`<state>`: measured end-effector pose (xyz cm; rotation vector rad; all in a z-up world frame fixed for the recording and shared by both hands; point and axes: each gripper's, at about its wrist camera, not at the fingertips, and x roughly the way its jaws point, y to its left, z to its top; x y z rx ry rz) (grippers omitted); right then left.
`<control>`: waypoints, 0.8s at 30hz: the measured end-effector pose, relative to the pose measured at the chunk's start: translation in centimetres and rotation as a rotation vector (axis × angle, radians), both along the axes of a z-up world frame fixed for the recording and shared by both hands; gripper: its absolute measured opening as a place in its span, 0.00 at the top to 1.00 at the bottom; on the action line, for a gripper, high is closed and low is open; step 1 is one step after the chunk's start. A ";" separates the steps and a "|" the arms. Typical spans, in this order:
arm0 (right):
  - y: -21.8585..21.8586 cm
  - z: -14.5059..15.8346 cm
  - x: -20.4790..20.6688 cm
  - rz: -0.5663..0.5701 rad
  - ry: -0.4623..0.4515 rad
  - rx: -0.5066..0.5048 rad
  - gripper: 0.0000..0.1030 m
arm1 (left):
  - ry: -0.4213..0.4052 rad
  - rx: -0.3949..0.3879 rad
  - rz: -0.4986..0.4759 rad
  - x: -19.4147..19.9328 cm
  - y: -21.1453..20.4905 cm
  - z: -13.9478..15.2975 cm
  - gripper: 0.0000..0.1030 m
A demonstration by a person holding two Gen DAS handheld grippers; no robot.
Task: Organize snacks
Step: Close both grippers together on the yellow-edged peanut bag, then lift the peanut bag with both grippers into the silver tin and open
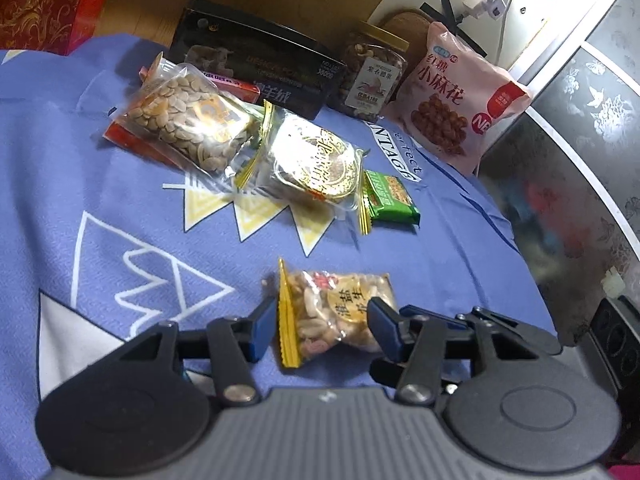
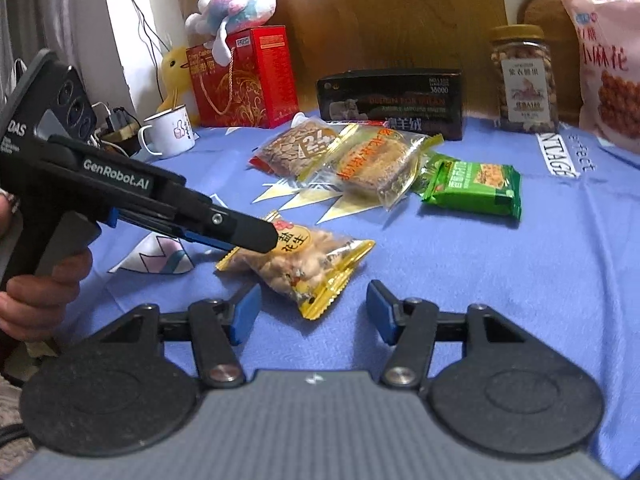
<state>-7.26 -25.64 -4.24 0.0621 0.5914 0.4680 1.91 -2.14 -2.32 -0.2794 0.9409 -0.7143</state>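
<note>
A clear peanut packet with yellow ends (image 1: 328, 316) lies on the blue cloth (image 1: 100, 168). My left gripper (image 1: 322, 330) is open, its blue pads on either side of the packet, not pressing it. In the right wrist view the same packet (image 2: 300, 268) lies just ahead of my open, empty right gripper (image 2: 314, 312), with the left gripper (image 2: 256, 236) over its far end. Farther back lie a seed packet (image 1: 188, 120), a gold-printed pastry packet (image 1: 316, 160) and a green bar (image 1: 390, 200).
At the back stand a black box (image 1: 252, 56), a nut jar (image 1: 370, 74) and a pink snack bag (image 1: 456, 100). A red gift bag (image 2: 244, 80), plush toys (image 2: 236, 0) and a white mug (image 2: 170, 130) sit at the back left. The bed edge drops off on the right.
</note>
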 end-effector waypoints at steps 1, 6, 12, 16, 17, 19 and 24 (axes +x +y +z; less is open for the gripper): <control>0.1 0.0 0.0 -0.001 -0.003 -0.004 0.41 | 0.002 -0.003 -0.001 0.0 0.1 0.0 0.50; 0.8 0.0 0.2 -0.002 -0.017 -0.013 0.40 | -0.005 -0.010 -0.011 -0.1 0.0 -0.1 0.50; 1.7 0.0 -0.1 -0.001 -0.043 -0.052 0.43 | -0.018 -0.003 -0.015 -0.2 0.1 -0.2 0.66; 1.6 0.1 0.0 -0.011 -0.045 -0.047 0.48 | -0.012 -0.017 -0.020 -0.2 0.4 -0.3 0.69; 1.7 0.0 0.0 -0.011 -0.046 -0.048 0.49 | -0.014 -0.018 -0.022 -0.2 0.4 -0.2 0.70; 1.8 0.2 0.0 -0.014 -0.053 -0.050 0.52 | -0.021 -0.018 -0.021 -0.3 0.4 0.0 0.72; 1.7 0.9 0.2 -0.026 -0.055 -0.014 0.54 | -0.050 -0.021 -0.028 -0.1 0.5 1.4 0.74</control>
